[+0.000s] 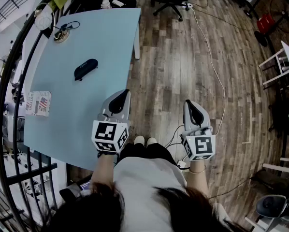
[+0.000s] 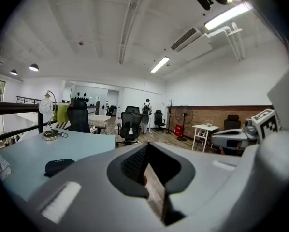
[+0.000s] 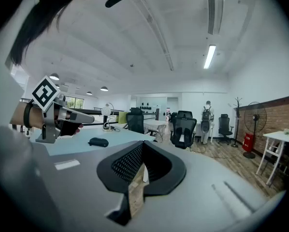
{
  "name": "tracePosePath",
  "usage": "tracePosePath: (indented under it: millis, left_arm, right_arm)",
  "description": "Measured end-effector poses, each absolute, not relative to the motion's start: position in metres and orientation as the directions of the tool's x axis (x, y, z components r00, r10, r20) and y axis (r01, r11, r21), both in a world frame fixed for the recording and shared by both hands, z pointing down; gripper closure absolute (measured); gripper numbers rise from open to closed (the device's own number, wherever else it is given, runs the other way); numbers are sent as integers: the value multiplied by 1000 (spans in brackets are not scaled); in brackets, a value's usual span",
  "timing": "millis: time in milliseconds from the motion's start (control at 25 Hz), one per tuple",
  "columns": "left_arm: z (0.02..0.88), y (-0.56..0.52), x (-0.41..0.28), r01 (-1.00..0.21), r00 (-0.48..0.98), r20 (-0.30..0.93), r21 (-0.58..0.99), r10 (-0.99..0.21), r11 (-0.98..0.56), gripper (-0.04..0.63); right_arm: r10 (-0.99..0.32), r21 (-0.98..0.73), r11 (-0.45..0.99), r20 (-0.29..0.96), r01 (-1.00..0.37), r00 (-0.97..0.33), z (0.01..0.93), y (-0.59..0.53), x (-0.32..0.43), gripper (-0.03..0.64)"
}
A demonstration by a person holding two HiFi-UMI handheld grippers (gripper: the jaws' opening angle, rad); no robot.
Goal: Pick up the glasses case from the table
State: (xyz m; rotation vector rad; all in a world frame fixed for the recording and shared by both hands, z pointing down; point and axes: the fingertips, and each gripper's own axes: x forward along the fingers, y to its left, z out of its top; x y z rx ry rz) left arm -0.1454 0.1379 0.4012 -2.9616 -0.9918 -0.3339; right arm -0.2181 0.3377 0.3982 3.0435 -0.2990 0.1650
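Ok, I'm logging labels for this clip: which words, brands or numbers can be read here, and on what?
"Real": on the packet at the table's left edge; its other print is too blurred to read.
Glasses case: a faint mark on its top, too small to read.
Left cube and right cube: black and white square patterns only, no words or numbers.
Nothing else is legible.

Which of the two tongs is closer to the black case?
The left tongs, at the table edge near the glasses case; the right tongs hang over the floor, farther off.
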Motion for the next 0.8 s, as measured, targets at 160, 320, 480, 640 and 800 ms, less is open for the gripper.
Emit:
tracePosePath:
  millis: [160, 320, 480, 640, 800]
  left_arm:
    - [400, 144, -149, 599, 776, 200, 63, 598, -798, 540]
    - [397, 149, -150, 592, 784, 193, 51, 589, -804, 540]
    - [395, 154, -153, 580, 795, 186, 42, 577, -813, 540]
    - [396, 163, -152, 577, 797, 195, 35, 571, -816, 540]
    - [396, 169, -144, 568, 804, 196, 29, 561, -823, 540]
  right_arm:
    - [-185, 72, -979, 99, -192, 978, 390, 343, -225, 614]
    - [-191, 54, -979, 82, -196, 978, 389, 353, -230, 599]
    - [-206, 37, -977, 78, -210, 975, 391, 363, -235, 546]
    - [-217, 19, -976, 80, -219, 973, 393, 374, -233, 528]
    - [-236, 14, -971, 83, -238, 968, 392, 378, -224, 512]
